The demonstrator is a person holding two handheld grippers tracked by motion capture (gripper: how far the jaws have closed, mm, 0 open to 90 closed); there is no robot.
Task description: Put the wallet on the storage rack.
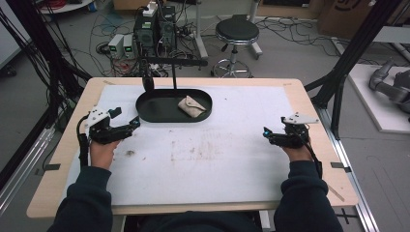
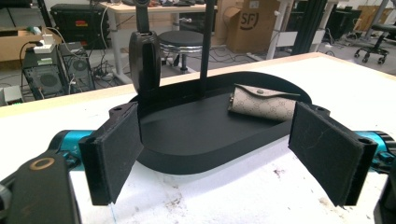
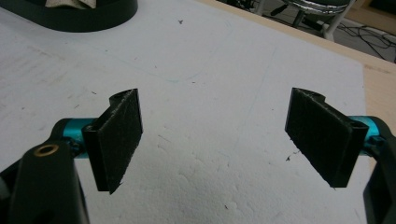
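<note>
Sleeves and forearms are sitting closest in the high view, and I'm holding the left gripper (image 1: 137,123) and the right gripper (image 1: 265,132) low over the white surface (image 1: 217,159), well apart, both gaping wide with nothing in them. That little beige pouch (image 1: 191,106) is lying in the black oval tray (image 1: 150,112) at the far side, near its right end.

Left gripper view: I'm looking between spread pads straight at the tray (image 2: 196,158), with the pouch (image 2: 264,103) lying flat just right of the thin post (image 2: 205,46). It's looking soft, light and a bit squashy to me, snap flap on top, so I'm thinking pinch it across the short width, mid-body, not by the flap.

Right gripper view: jaws are hanging wide over bare surface (image 3: 210,140), tray edge (image 3: 70,21) peeking in at top left.
</note>
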